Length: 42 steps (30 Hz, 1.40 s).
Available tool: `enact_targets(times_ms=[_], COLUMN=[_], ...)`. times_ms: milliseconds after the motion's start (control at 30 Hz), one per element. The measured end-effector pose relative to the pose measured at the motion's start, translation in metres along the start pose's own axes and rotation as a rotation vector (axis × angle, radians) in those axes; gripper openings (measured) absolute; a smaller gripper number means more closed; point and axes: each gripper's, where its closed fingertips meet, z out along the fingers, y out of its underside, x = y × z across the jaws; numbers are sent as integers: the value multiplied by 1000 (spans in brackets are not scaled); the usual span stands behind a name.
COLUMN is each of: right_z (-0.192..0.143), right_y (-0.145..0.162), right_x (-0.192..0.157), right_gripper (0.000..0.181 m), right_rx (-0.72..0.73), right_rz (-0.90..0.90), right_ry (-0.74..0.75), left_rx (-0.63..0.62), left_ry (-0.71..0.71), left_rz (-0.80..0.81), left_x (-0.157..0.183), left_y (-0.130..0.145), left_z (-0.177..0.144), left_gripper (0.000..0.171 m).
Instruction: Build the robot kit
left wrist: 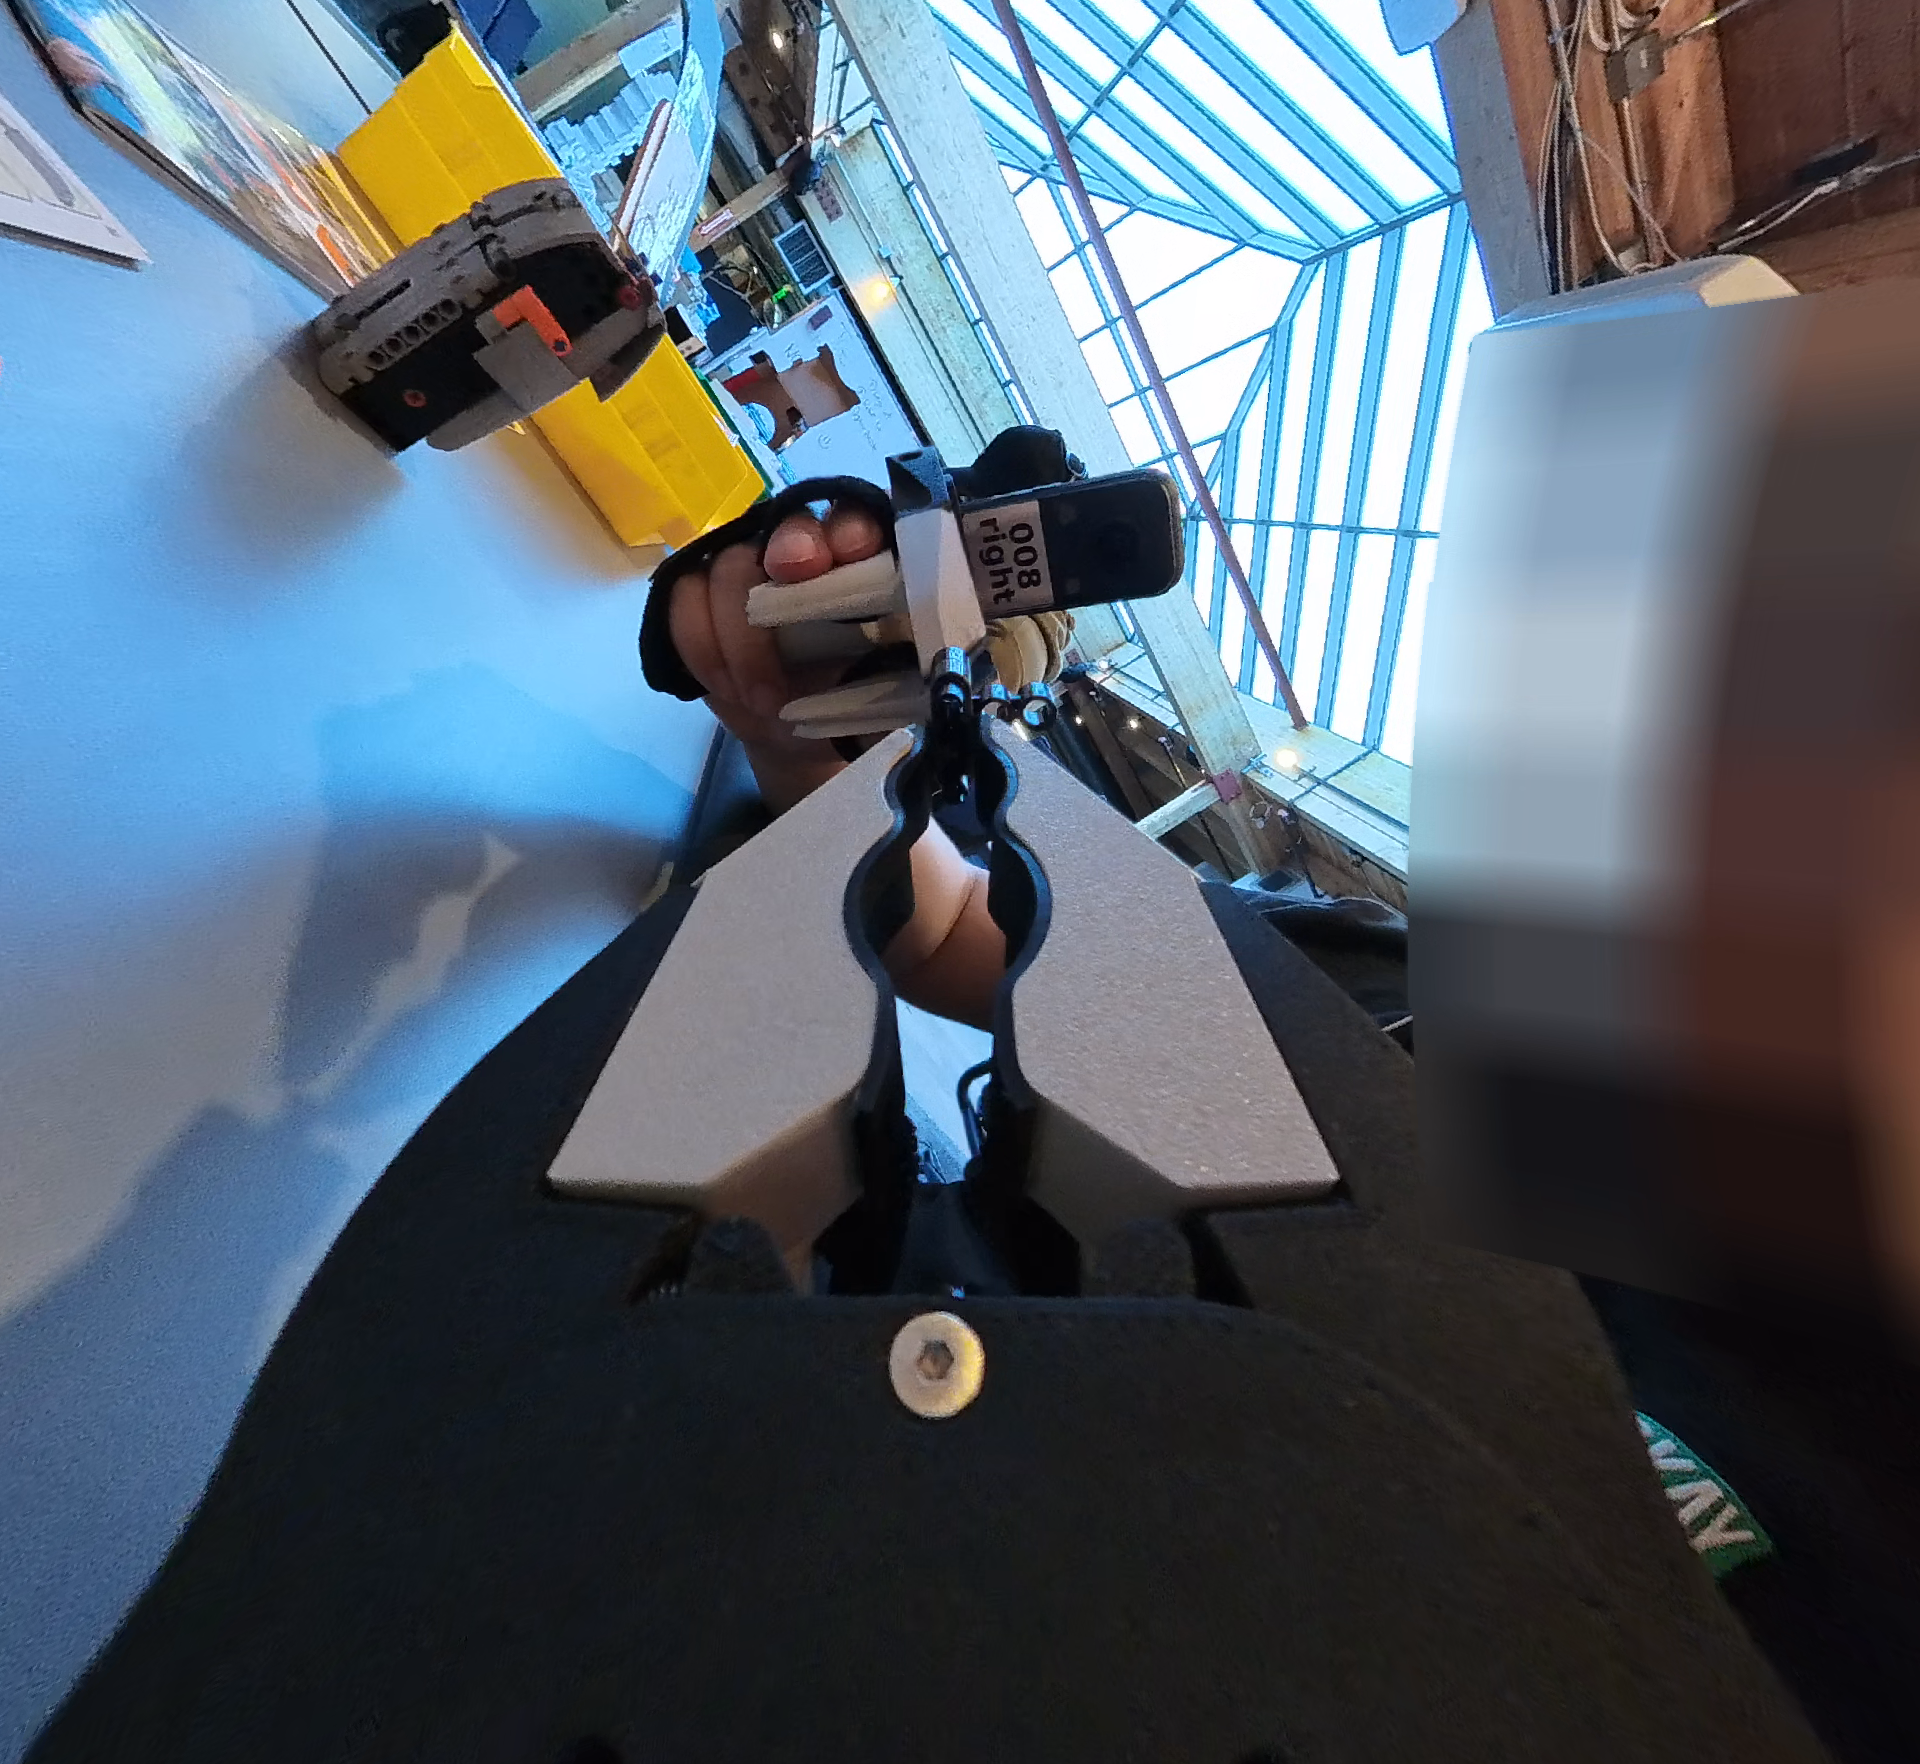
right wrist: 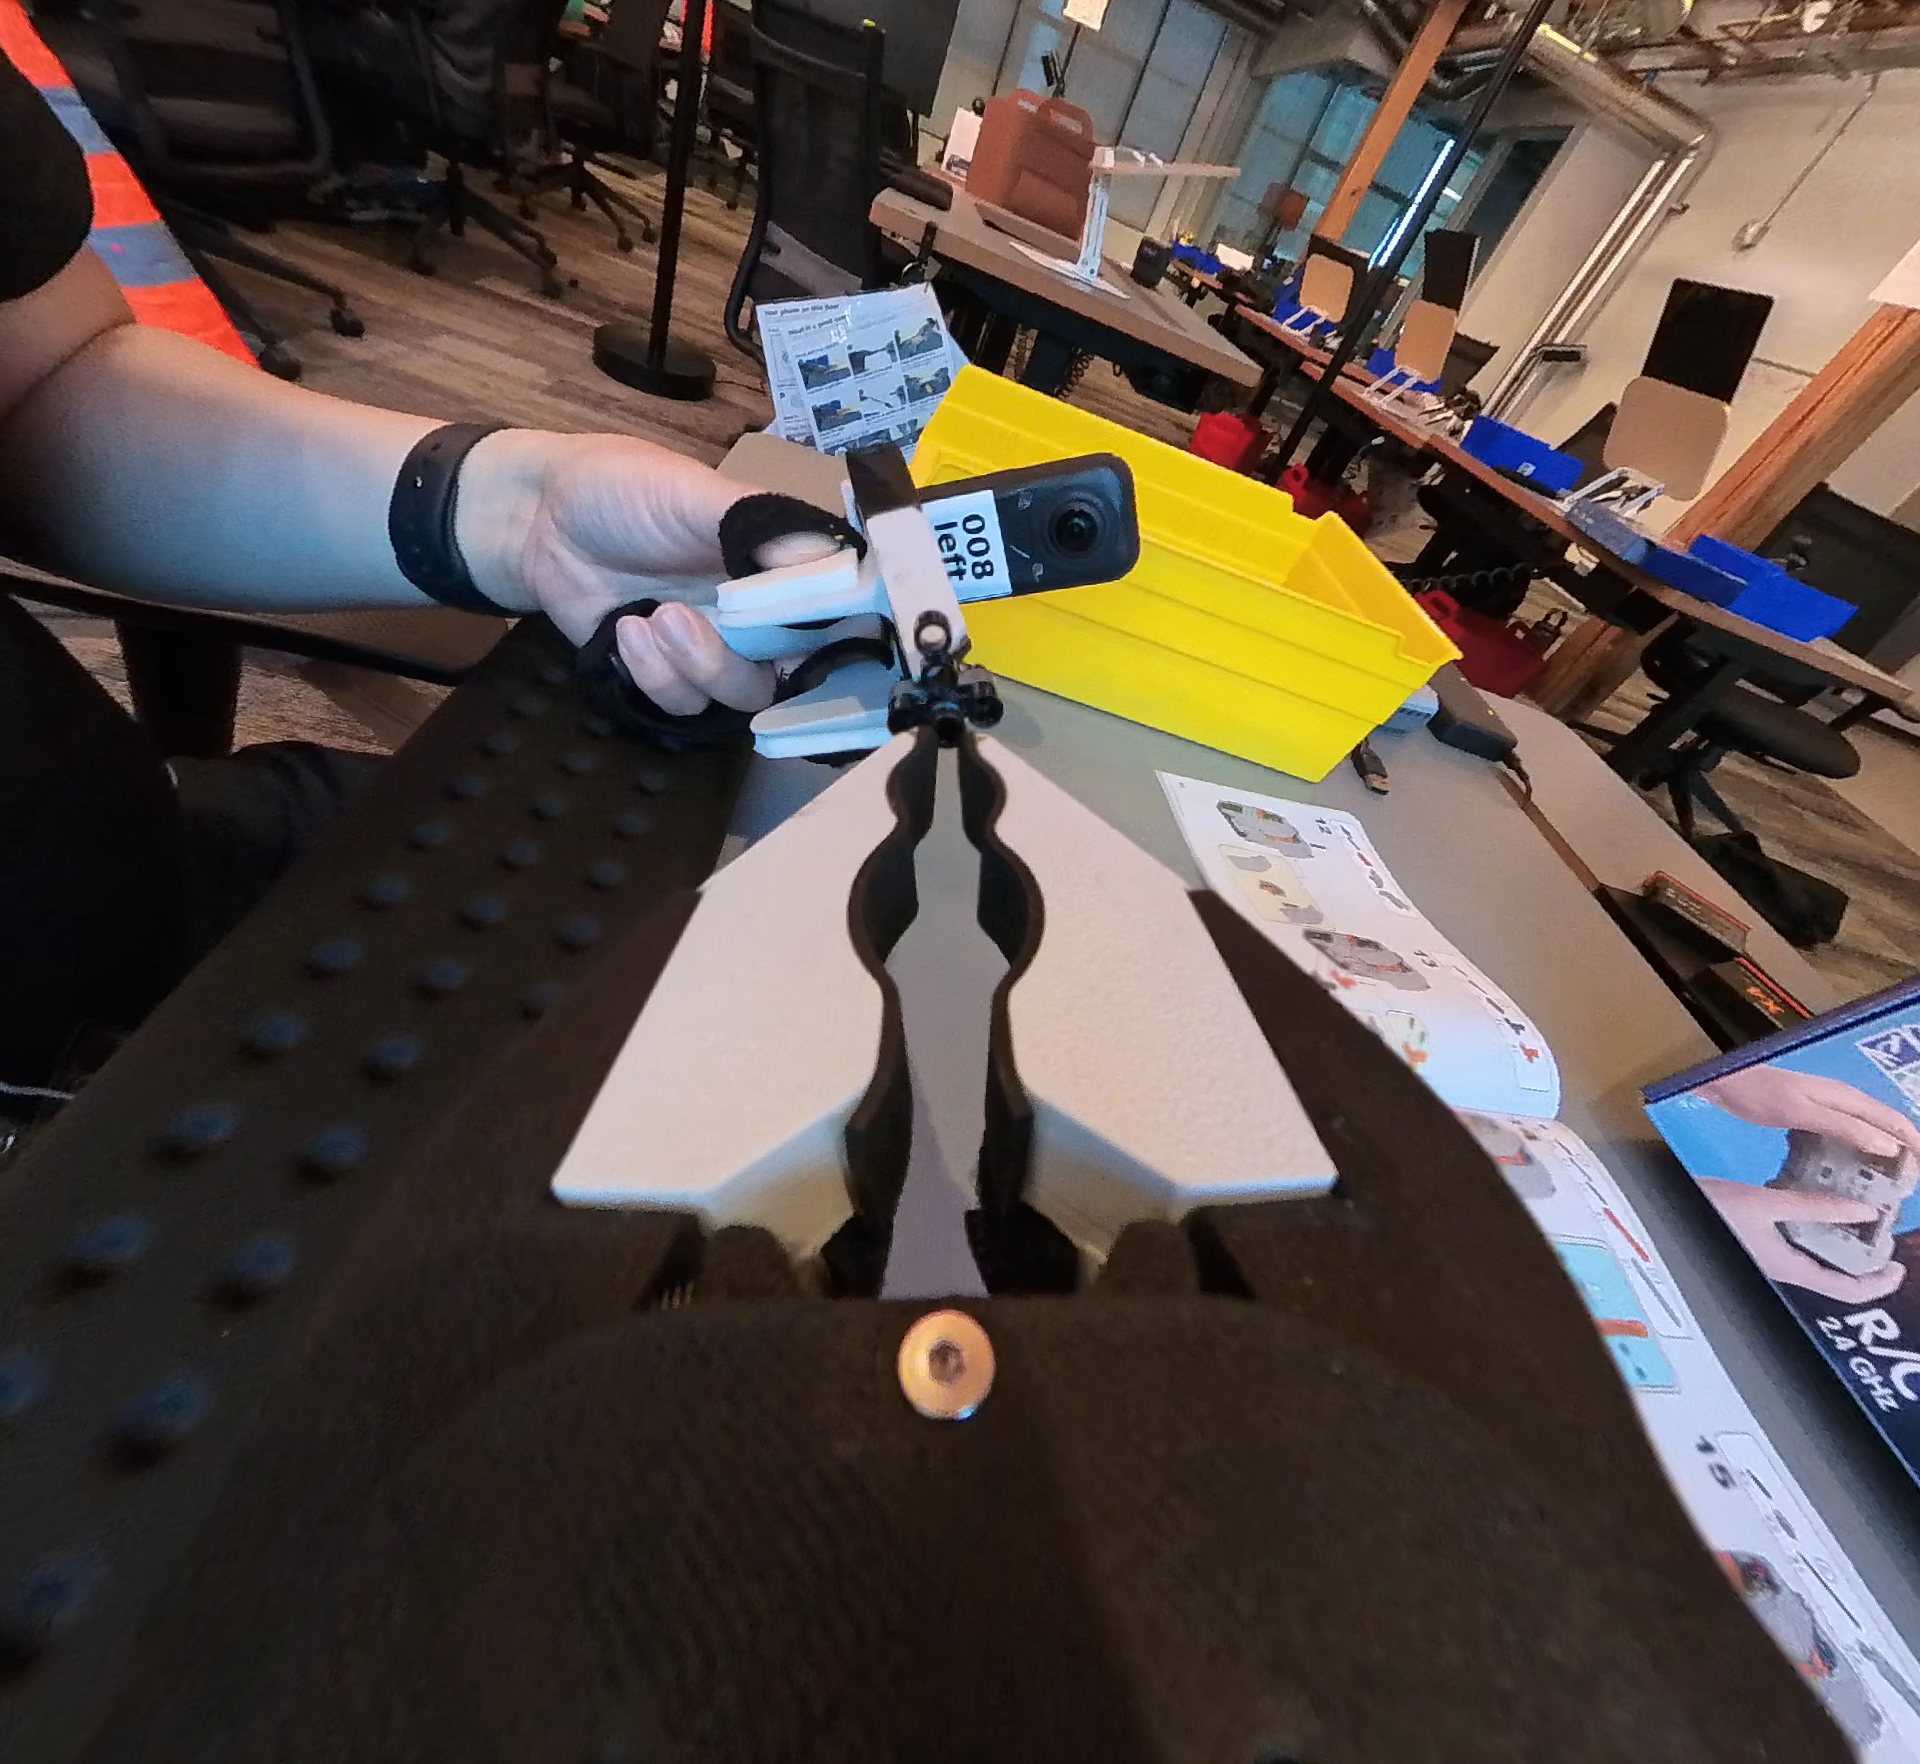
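My two grippers face each other tip to tip above the table edge. In the left wrist view my left gripper (left wrist: 948,746) is shut on a small black pin-like building part (left wrist: 951,698). The right gripper's grey fingers (left wrist: 940,561) and its camera (left wrist: 1081,551) stand right behind it, held by a hand. In the right wrist view my right gripper (right wrist: 940,750) is shut on a small black cross-shaped part (right wrist: 940,702). That part touches the tip of the left gripper's fingers (right wrist: 914,571). Where the two parts join is too small to tell.
A grey brick-built model (left wrist: 488,312) with orange bits sits on the grey table (left wrist: 208,675). A yellow bin (right wrist: 1195,592) stands behind the grippers. An open instruction booklet (right wrist: 1382,966) and a blue box (right wrist: 1808,1215) lie to the right. Chairs and other tables stand beyond. Less than 4 cm separates the two grippers' tips.
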Motion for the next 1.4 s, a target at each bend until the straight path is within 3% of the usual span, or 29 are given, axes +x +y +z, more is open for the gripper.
enact_targets(times_ms=[133, 567, 800, 1167, 1233, 1267, 1300, 1400], right_z=[1, 2, 5, 5, 3, 1, -3, -18], right_y=[0, 11, 8, 32, 31, 30, 30, 36], right_x=[0, -1, 3, 0, 5, 11, 20, 62], right_gripper=[12, 4, 4, 4, 3, 3, 3, 3], right_rx=[7, -68, -33, -191, -191, -188, -188, -188], right_rz=[3, 8, 28, -105, -82, -74, -67, 20], right_ry=[-1, -1, 20, 12, 40, 67, 115, 334], left_rx=[7, -15, -1, -178, -181, -173, -156, -54], left_ry=[-1, -52, -31, -124, -117, -120, -152, -283], left_rz=[0, -6, -34, -137, -115, -100, -76, 94], left_x=[-1, -11, -10, -32, -32, -33, -37, -46], left_y=[-1, 4, 0, 6, 0, -5, -12, -45], left_z=[-1, 0, -1, 0, 2, 2, 1, -9], left_gripper=[3, 4, 4, 4, 6, 18, 31, 39])
